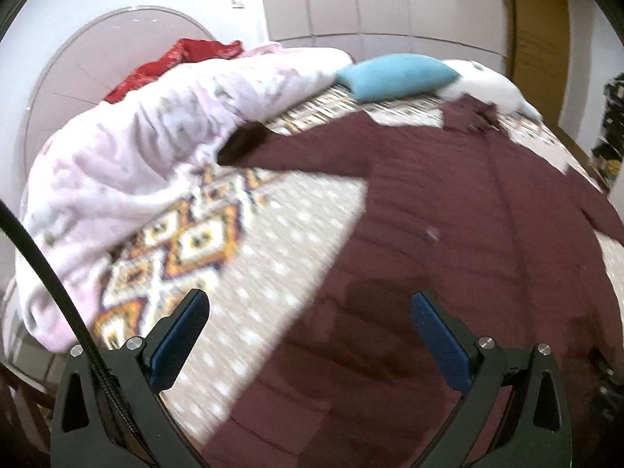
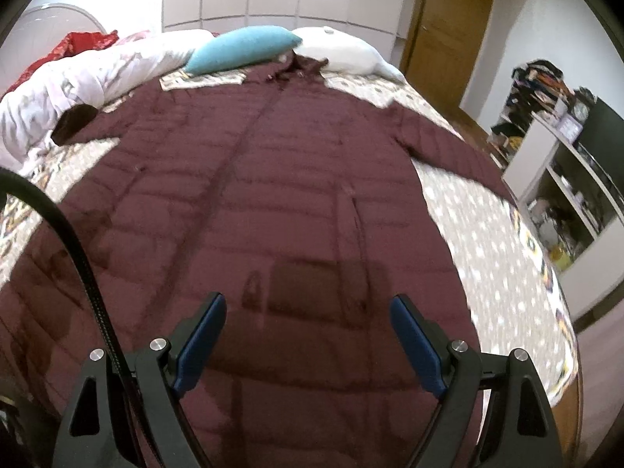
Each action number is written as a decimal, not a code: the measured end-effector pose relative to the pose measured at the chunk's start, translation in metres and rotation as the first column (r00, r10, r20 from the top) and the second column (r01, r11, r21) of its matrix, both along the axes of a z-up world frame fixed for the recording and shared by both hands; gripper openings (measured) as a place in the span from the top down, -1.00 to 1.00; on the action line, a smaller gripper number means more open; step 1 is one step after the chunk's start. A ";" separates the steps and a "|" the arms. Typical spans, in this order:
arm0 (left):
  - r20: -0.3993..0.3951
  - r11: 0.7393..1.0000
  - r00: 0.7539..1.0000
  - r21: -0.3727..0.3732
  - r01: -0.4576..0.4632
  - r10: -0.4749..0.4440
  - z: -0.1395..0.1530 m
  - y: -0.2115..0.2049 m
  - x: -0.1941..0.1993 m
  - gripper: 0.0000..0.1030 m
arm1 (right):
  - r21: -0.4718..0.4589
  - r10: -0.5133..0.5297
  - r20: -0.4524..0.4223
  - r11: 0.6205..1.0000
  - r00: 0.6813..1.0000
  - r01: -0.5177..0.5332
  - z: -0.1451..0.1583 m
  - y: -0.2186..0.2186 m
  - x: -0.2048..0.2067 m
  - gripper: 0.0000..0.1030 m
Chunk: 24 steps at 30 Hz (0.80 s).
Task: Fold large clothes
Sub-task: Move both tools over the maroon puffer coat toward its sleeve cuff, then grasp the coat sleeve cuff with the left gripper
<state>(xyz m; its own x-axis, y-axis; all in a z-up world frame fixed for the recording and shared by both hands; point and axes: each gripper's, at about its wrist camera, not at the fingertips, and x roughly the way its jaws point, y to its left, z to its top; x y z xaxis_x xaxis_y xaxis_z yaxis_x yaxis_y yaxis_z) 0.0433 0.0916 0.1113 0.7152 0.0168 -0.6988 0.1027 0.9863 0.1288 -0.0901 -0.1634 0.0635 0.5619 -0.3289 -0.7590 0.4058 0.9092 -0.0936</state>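
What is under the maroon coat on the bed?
The coat lies spread flat on a patterned bedspread, which shows on both sides of it. Its collar end reaches the blue pillow and white pillow. Whatever lies beneath the coat's middle is covered.

Bare bedspread (image 2: 503, 241) flanks the spread coat (image 2: 273, 179); bunched duvet (image 1: 128, 163) blocks its left sleeve; pillows (image 2: 241, 52) crowd the collar.

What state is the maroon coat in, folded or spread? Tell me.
Spread. The maroon coat lies flat, front up, on the bed, both sleeves out to the sides and no fold visible. Both grippers are open above it.
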 end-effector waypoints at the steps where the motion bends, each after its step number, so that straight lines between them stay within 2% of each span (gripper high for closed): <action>1: 0.005 1.000 1.000 0.009 -0.015 0.015 0.005 0.008 0.013 -1.00 | 0.001 0.020 0.030 1.000 0.999 -0.020 0.011 0.002 0.010 -0.73; 8: 0.039 0.994 0.996 0.076 -0.080 0.077 0.032 0.059 0.140 -1.00 | 0.030 0.062 0.059 0.998 0.996 -0.064 0.022 0.007 0.044 -0.73; 9: 0.040 0.994 0.996 0.076 -0.084 0.081 0.032 0.064 0.157 -1.00 | 0.051 0.064 0.007 0.997 0.998 -0.064 0.013 0.005 0.057 -0.73; 12: 0.029 0.993 0.995 0.067 -0.099 0.097 0.027 0.079 0.210 -1.00 | 0.065 0.063 0.000 0.996 0.998 -0.063 0.004 0.005 0.067 -0.73; 17: -0.024 0.987 0.991 0.093 -0.131 0.134 -0.011 0.091 0.292 -0.98 | 0.101 0.076 -0.074 0.993 0.994 -0.068 -0.032 0.000 0.092 -0.73; 21: -0.047 0.981 0.990 0.151 -0.125 0.134 -0.046 0.087 0.344 -0.96 | 0.143 0.071 -0.085 0.988 0.994 -0.059 -0.055 -0.009 0.102 -0.73; 24: -0.031 0.966 0.988 0.216 -0.139 0.150 -0.069 0.084 0.381 -0.95 | 0.114 0.058 -0.080 0.992 0.995 -0.049 -0.063 -0.013 0.105 -0.73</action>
